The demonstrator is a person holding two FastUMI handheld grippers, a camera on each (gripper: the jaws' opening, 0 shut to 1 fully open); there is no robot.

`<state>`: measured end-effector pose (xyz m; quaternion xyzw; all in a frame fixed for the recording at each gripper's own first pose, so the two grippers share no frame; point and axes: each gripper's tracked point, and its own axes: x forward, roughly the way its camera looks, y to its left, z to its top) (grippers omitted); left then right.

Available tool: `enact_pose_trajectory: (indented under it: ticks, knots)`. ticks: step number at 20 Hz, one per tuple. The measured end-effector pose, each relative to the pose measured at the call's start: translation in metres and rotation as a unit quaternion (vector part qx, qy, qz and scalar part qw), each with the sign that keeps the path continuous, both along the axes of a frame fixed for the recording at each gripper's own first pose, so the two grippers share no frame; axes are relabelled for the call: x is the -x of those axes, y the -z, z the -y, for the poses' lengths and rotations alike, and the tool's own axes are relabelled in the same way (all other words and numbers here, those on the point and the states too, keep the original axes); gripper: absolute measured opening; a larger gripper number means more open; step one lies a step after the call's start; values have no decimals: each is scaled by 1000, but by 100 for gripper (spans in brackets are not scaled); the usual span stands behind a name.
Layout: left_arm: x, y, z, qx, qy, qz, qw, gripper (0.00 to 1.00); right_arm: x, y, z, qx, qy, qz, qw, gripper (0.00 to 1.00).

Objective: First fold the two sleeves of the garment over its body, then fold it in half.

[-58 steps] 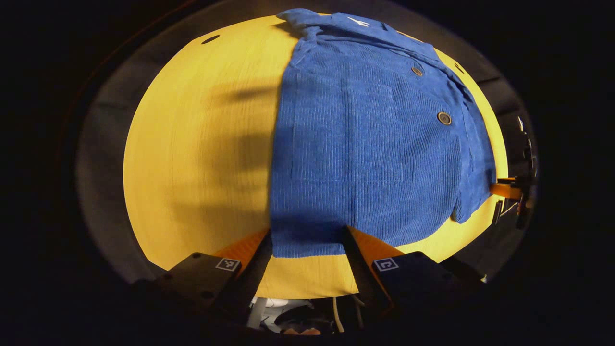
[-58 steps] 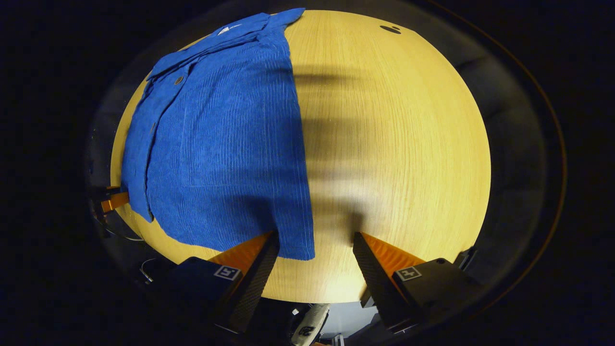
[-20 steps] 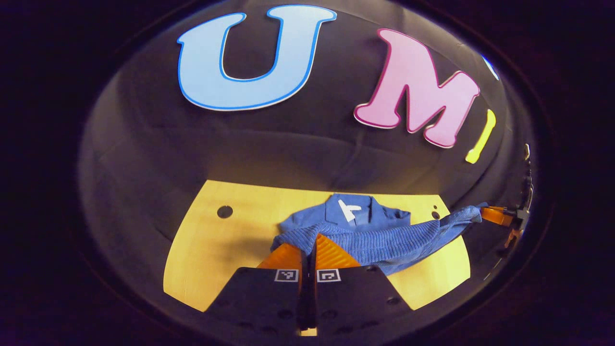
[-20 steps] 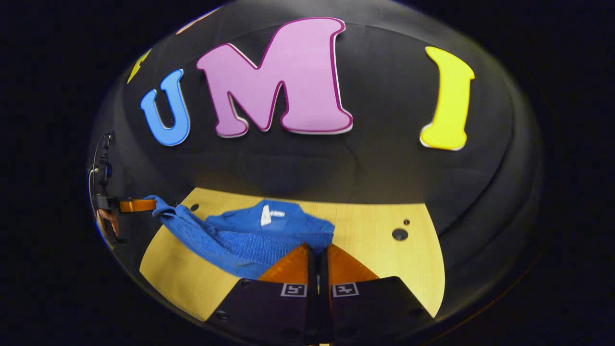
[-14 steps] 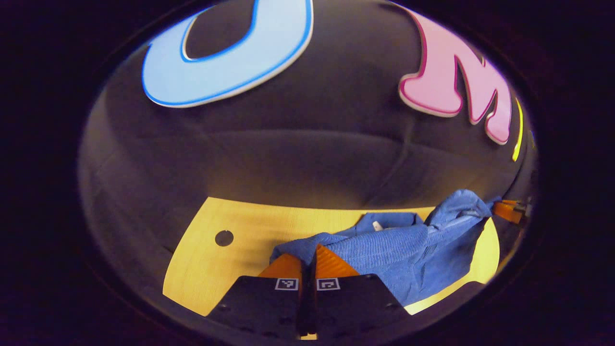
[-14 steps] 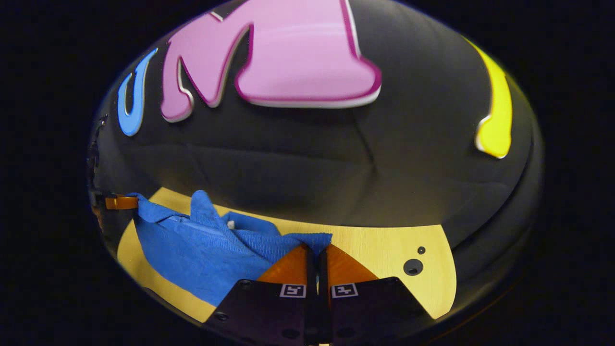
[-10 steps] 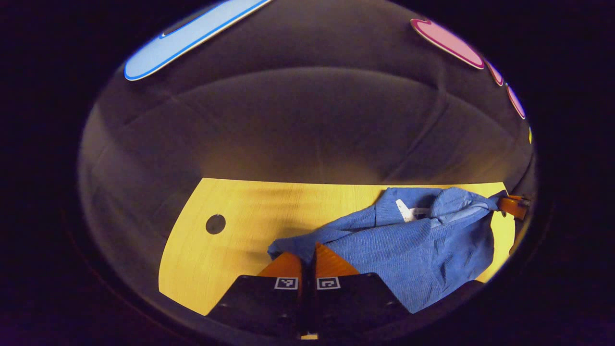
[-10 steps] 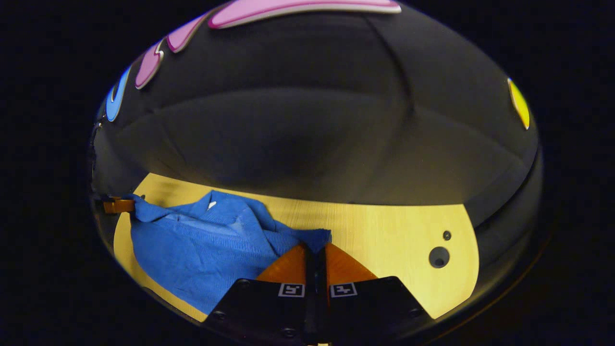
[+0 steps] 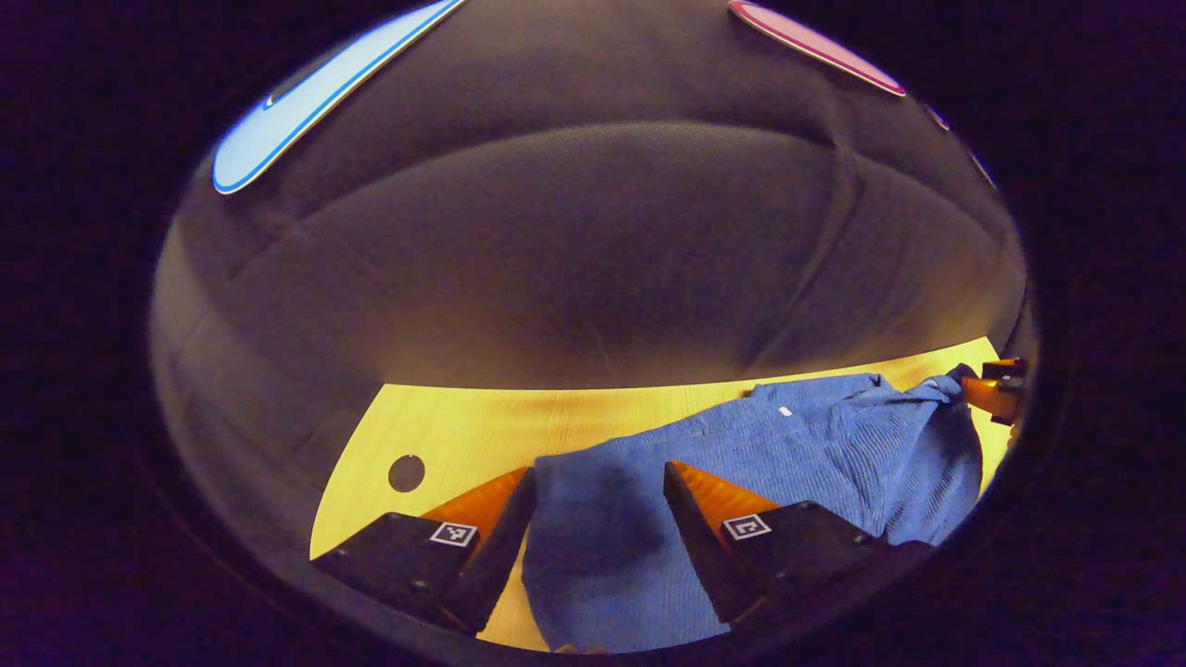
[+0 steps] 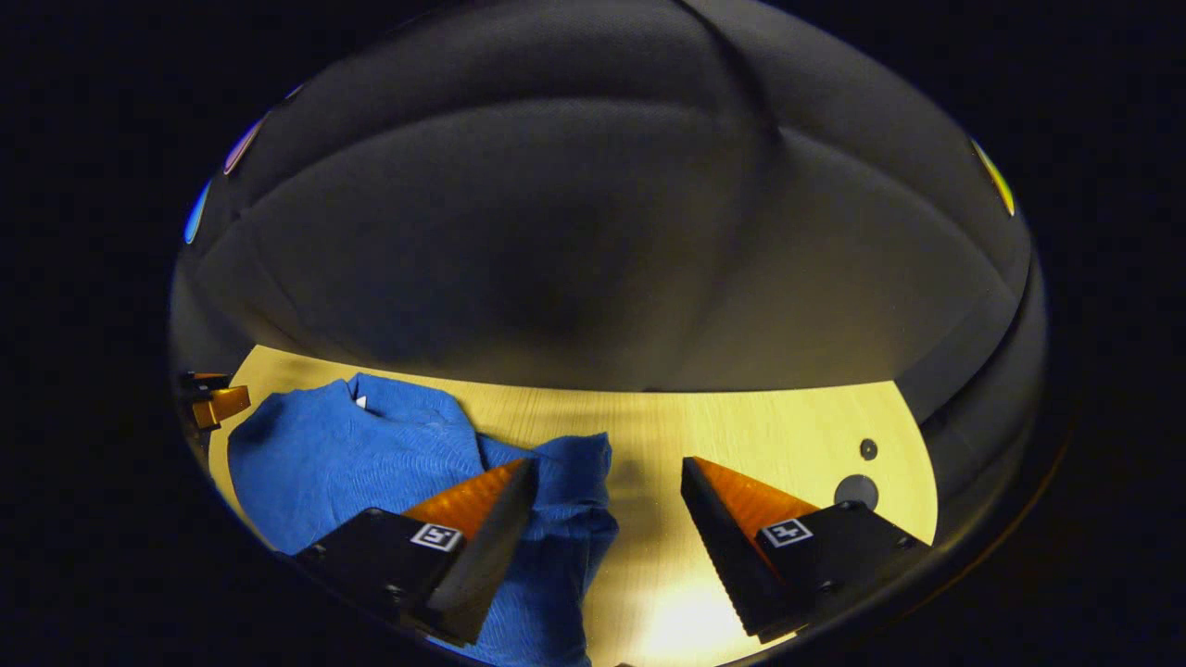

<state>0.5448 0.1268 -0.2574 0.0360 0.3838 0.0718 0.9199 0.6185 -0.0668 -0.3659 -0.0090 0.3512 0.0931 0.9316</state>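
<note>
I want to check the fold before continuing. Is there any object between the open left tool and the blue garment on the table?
Nothing visible stands between them. The left tool is open with the blue garment lying directly between its fingers, on the table.
</note>
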Motion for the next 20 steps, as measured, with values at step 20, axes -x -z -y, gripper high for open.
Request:
enact_pose_trajectory:
  ticks: [20]
  knots:
    - [105, -118, 15, 28, -1, 120, 992, 83, 107, -178, -59, 13, -119, 182, 976, 99]
